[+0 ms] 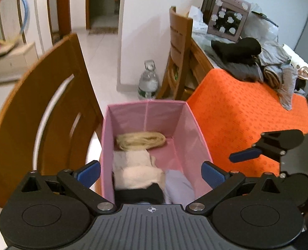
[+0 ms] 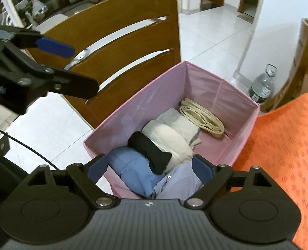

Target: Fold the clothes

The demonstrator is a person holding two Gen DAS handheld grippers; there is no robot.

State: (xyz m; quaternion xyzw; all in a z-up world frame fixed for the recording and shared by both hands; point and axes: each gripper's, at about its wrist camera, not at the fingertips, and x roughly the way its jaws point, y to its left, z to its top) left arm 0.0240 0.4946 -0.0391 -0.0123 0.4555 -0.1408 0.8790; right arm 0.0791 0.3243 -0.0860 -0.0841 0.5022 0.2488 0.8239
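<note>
Your left wrist camera looks steeply down, close over the near end of the pink box (image 1: 192, 125), facing its far wall and the orange-covered surface (image 1: 247, 112) beyond. Your right wrist camera looks down from the box's near corner. Both views share the box and the wooden chair (image 2: 133, 31).

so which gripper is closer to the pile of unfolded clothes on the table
Right. The right gripper hangs over the orange mat, on the pile's side of the pink bin. The left gripper is above the bin, farther away.
</note>
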